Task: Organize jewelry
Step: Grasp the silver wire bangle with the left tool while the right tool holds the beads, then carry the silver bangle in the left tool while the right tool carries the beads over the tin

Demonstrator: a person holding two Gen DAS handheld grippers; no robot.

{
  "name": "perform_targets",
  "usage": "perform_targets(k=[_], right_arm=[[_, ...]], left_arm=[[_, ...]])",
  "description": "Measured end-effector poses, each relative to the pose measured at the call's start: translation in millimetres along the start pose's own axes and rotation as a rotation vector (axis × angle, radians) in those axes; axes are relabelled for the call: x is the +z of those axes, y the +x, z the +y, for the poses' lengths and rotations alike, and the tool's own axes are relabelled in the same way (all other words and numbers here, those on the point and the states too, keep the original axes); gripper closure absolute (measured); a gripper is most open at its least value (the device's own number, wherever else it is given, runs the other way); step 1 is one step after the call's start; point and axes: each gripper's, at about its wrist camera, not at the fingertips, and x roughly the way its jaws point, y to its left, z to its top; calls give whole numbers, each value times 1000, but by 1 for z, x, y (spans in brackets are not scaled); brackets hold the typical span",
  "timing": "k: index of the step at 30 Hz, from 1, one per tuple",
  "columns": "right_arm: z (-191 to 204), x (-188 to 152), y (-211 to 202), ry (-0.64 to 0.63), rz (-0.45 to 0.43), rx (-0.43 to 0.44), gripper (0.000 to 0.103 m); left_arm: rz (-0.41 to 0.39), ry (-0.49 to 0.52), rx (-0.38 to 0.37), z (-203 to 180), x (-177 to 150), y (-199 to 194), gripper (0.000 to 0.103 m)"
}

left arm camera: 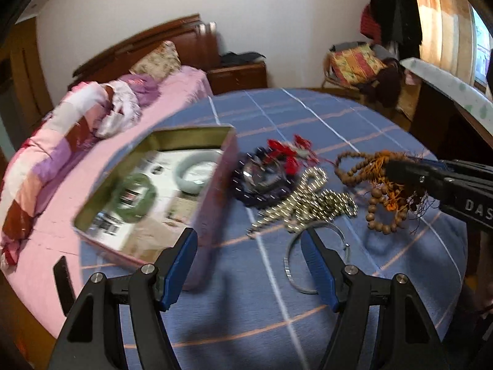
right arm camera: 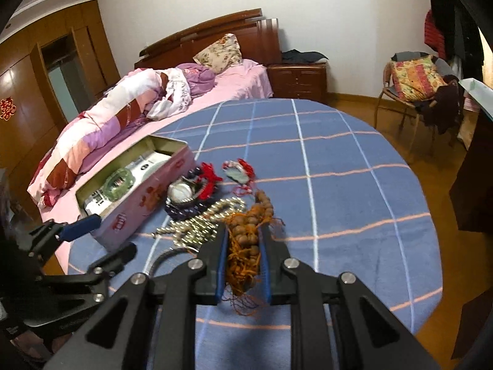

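An open pink tin box (left arm camera: 212, 191) (right arm camera: 144, 203) lies on the blue checked cloth; a green bangle (left arm camera: 134, 199) (right arm camera: 118, 182) and a pale bangle (left arm camera: 197, 169) lie inside. Beside it lie a dark bead bracelet with a watch (left arm camera: 258, 182) (right arm camera: 185, 197), red cord charms (left arm camera: 286, 151) (right arm camera: 238, 169), a silver bead chain (left arm camera: 305, 203) (right arm camera: 197, 222) and a thin metal bangle (left arm camera: 291, 265). My right gripper (right arm camera: 245, 231) (left arm camera: 397, 169) is shut on the brown wooden bead string with orange tassels (right arm camera: 246, 234) (left arm camera: 369, 185). My left gripper (left arm camera: 249, 237) is open and empty over the cloth between box and chain.
The round table (right arm camera: 354, 185) stands by a pink bed (right arm camera: 123, 114) on the left. A nightstand (right arm camera: 297, 81) and a chair with a cushion (right arm camera: 416, 83) stand beyond. A dark desk edge (left arm camera: 456, 117) is at the right.
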Motion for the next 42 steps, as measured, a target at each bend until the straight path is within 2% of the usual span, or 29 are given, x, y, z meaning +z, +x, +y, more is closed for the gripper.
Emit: perform_targets(k=[1,4,8,10,11,12,13,14,20,30,42], right_arm=[[-2,-2,1,3,3,-5,82],[-10,-8,4,20,18,-14,82],[-17,-12,3,37,18,-8,82],[-17,-14,3,36,24,-8,82],[-18,-15,4,35,31,-8,82],[-19,-16,5,37,38,-8,82],[-21,-17,7,41,45,-8,82],[-22,-18,9,44,55,-9,82],[-25,-23,9,37,68,-10,82],[-15,-13,-11,19,-5,-10,82],[7,5,-21,-25,-60,24,82]], left_arm=[[12,8,-11,-3,-1,4,35],[57,32,-54,-14,-3,16,53],[118,45,-79,-23,-10,31,56],[117,45,-92,-25,-11,32,65],[119,43,-105,-26,-11,32,76],[124,41,-114,-27,-10,32,83],[125,43,-115,-27,-10,33,96],[124,45,-124,-28,-10,33,100],[113,32,-136,-25,-12,27,100],[-9,17,-100,-9,3,-12,100],[-44,-34,-46,26,17,-25,100]])
